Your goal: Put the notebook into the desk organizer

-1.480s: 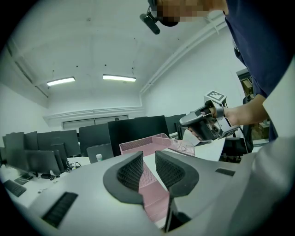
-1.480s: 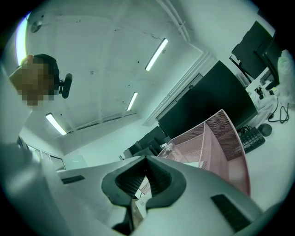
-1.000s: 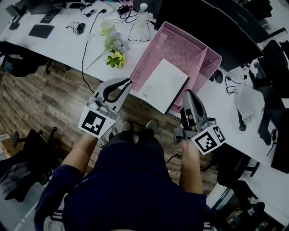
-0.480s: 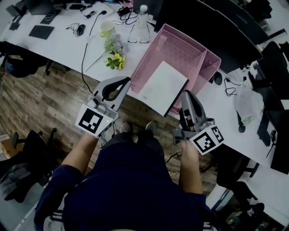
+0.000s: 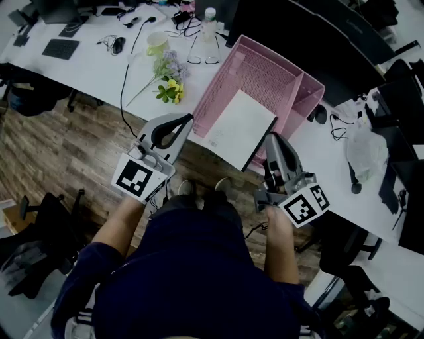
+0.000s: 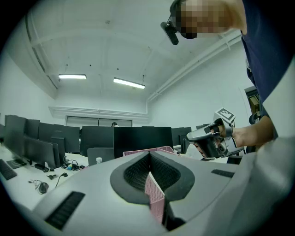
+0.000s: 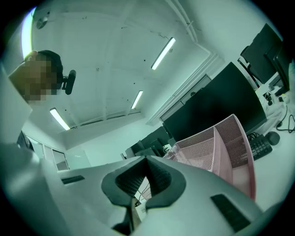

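Note:
In the head view a pink mesh desk organizer (image 5: 260, 71) stands on the white desk (image 5: 93, 66). A white notebook (image 5: 238, 127) with a dark edge lies flat in its larger compartment, and its near end juts over the desk's front edge. My left gripper (image 5: 187, 119) is shut and holds nothing, its tips just left of the notebook's near corner. The right gripper (image 5: 273, 138) is also shut and holds nothing, just right of that end. Pink mesh (image 6: 154, 196) shows behind the shut left gripper (image 6: 150, 156). The organizer (image 7: 221, 147) rises beyond the shut right gripper (image 7: 146, 159).
On the desk left of the organizer lie artificial flowers (image 5: 168, 74), a green mug (image 5: 158, 42), glasses (image 5: 203, 50), a water bottle (image 5: 210, 16) and cables. A black monitor (image 5: 285, 20) stands behind. A white bag (image 5: 364, 149) sits at the right. Office chairs stand on the wooden floor.
The left gripper has shifted very slightly. The notebook, the organizer and the right gripper stay where they were.

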`<state>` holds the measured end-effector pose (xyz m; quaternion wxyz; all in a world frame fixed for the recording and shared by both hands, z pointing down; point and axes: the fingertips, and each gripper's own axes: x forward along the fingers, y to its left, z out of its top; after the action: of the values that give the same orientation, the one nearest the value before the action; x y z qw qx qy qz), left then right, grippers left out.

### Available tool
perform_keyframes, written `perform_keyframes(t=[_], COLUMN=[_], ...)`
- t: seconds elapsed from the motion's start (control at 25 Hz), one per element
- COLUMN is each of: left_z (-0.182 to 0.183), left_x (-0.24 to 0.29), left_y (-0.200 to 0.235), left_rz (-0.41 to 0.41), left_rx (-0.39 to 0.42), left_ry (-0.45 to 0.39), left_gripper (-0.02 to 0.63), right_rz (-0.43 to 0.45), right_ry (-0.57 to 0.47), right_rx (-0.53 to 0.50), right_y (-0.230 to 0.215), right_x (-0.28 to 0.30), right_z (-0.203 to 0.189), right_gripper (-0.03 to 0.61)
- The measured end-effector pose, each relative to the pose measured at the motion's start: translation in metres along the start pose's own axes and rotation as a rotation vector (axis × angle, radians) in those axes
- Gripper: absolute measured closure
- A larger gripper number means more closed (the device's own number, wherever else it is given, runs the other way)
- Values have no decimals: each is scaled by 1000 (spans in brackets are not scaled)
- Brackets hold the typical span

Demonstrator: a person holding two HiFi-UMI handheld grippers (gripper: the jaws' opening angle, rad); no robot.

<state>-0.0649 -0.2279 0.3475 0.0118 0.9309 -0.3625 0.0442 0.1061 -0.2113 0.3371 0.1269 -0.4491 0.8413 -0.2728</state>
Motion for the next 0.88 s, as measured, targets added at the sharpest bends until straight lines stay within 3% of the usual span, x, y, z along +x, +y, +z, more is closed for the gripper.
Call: perform_keyframes(t=[0.88], left_z=[-1], left_x=[-3], left_y=[-2], left_rz=[13], left_rx=[-10], left_ry=[3], left_gripper=[584], right_rz=[15], right_ry=[15], right_rx=[-19], right_y=[6], right_x=[-2], right_z=[-3], right_gripper=[575])
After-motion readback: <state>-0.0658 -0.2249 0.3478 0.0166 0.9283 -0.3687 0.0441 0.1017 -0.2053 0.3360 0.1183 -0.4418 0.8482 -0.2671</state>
